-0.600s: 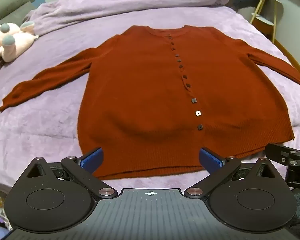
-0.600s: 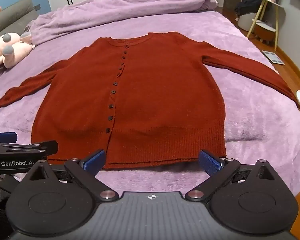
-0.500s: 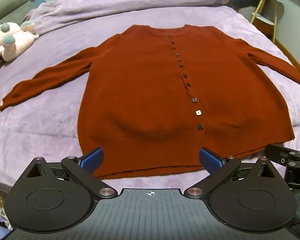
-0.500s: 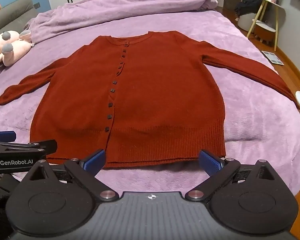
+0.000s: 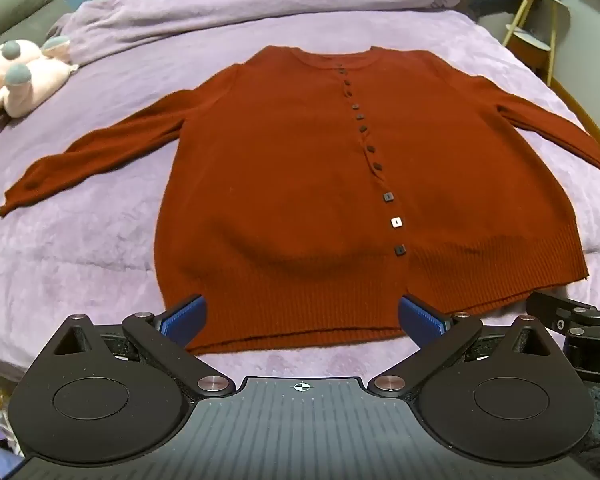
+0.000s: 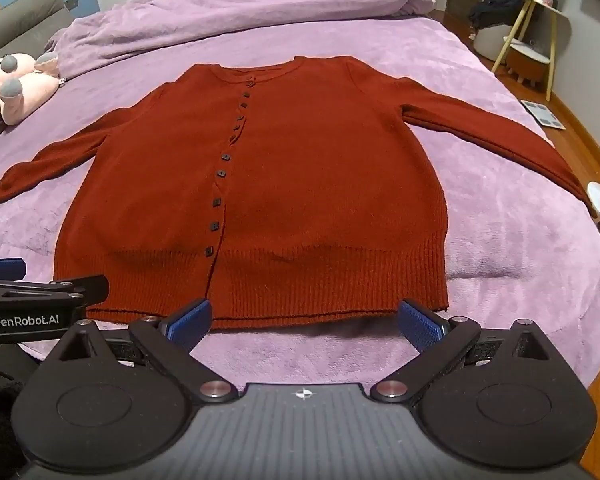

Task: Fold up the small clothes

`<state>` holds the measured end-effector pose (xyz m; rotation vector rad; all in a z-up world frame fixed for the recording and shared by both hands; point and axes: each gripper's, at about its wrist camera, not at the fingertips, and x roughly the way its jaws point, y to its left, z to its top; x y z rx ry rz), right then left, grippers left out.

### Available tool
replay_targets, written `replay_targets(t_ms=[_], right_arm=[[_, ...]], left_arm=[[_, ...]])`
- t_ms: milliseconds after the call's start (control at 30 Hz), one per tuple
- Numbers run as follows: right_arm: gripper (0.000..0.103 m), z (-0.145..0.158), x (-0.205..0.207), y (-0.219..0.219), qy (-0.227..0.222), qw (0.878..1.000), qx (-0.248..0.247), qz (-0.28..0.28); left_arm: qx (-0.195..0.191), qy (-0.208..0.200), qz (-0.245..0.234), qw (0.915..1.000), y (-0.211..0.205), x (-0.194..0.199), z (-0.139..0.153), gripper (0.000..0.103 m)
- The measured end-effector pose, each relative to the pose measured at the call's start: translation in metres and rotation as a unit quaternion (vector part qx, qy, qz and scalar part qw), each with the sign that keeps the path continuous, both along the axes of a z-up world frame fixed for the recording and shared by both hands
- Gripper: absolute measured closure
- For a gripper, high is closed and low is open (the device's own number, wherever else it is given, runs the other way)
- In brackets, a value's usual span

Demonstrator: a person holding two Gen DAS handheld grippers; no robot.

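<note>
- A rust-red buttoned cardigan is lying flat and face up in the middle of the purple bed, collar toward twelve o'clock, ribbed hem toward six.
- Both sleeves are stretching outward, one reaching toward nine o'clock, the other running off toward three.
- The row of dark square buttons is running down the front; one button low in the row is showing pale in the left view.
- The left hand-held gripper is hovering at six o'clock just short of the hem, its blue pads spread wide with nothing between them but the hem below.
- The right hand-held gripper is hanging beside it, also at six o'clock of its own view, blue fingers spread wide and gripping nothing.
- Each gripper is showing at the edge of the other's view: the right one at three o'clock, the left one at nine.
- A pink plush toy is sitting at ten o'clock on the bed, well apart from the cardigan.
- A bunched purple duvet is lying across twelve o'clock, behind the collar.
</note>
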<state>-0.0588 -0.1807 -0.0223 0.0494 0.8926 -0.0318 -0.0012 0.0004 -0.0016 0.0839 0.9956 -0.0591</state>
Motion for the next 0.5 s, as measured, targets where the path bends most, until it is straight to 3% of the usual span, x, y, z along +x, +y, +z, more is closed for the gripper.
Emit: replay_targets(t_ms=[500], right_arm=[[0.004,0.0045,0.0002,0.0033,0.001,1.000,-0.007,0.003]], left_arm=[[-0.005,0.006,0.002,1.0000,-0.0009,-0.0002,-0.0008,0.000]])
